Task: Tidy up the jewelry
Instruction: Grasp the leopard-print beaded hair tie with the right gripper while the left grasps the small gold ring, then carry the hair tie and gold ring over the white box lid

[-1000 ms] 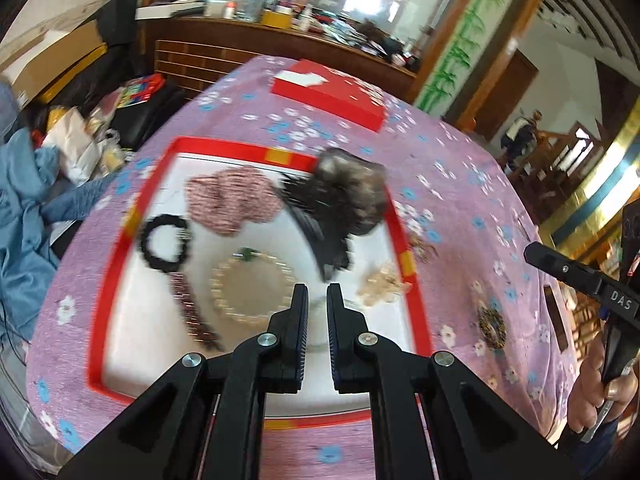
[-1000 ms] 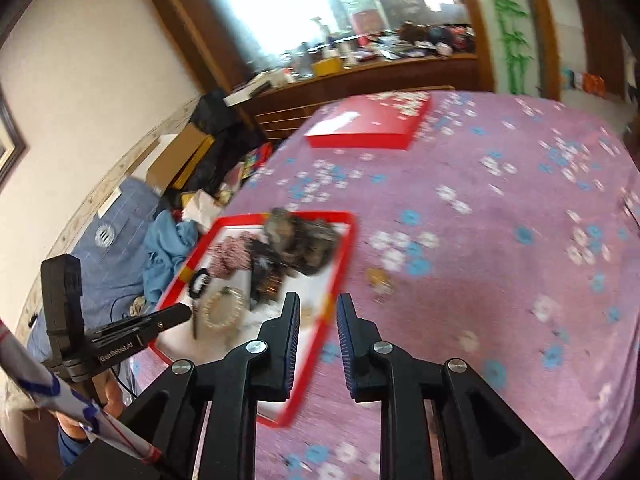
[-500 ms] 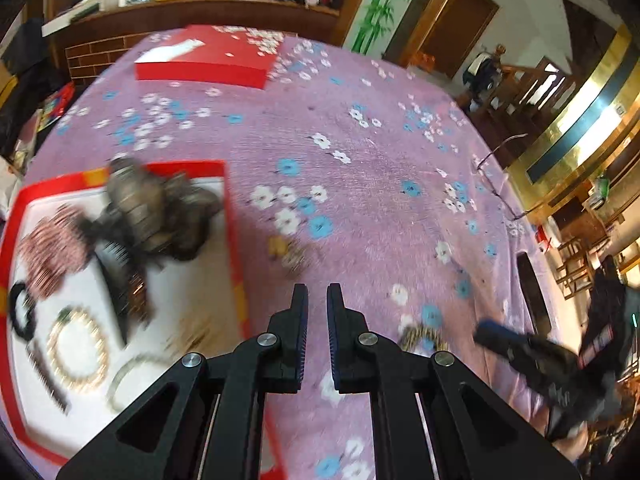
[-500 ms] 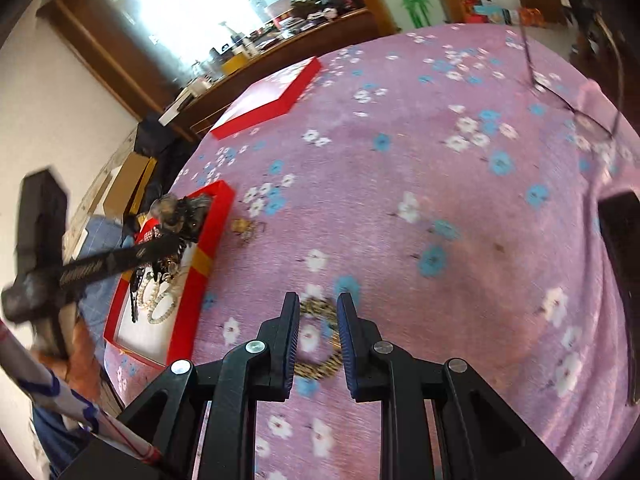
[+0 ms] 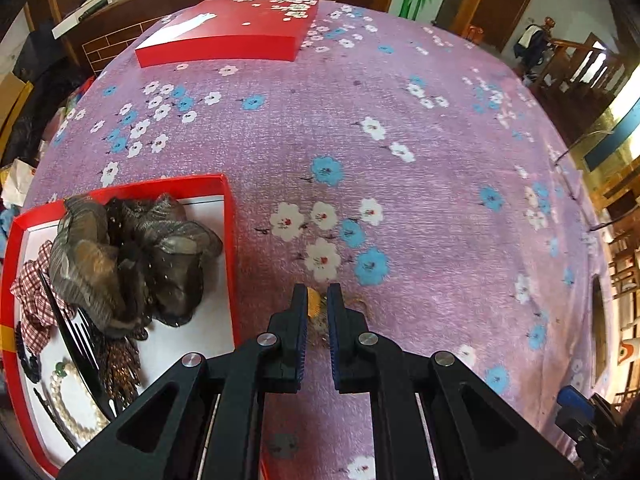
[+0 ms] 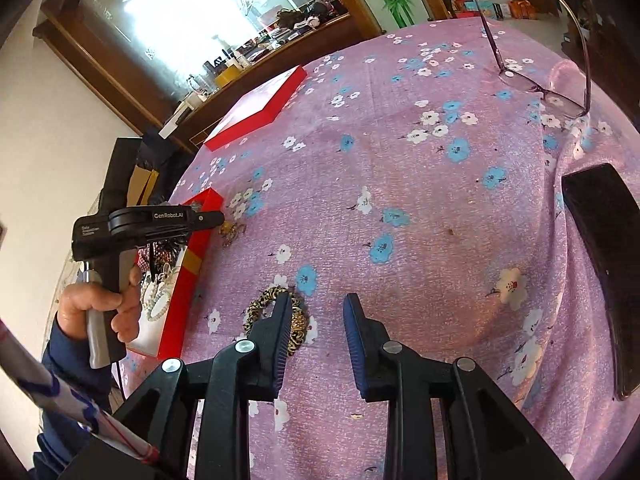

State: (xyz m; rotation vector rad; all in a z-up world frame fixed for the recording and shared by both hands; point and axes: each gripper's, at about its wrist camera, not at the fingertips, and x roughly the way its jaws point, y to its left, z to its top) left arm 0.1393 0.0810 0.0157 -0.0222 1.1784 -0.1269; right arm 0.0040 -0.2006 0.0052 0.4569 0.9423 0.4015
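Both grippers have been carried off the red-rimmed white tray. Left gripper, narrowly parted, straddles a small gold trinket; right gripper, wide open, has the leopard-print fabric ring left of centre. Either could be pushed aside unclamped.

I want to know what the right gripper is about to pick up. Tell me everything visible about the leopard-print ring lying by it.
The leopard-print ring looks like a fabric scrunchie or bangle, tan with dark spots, gathered and puffy. It lies flat on the purple flowered tablecloth, outside the red tray. The open right gripper covers part of it with its left finger; contact is unclear.
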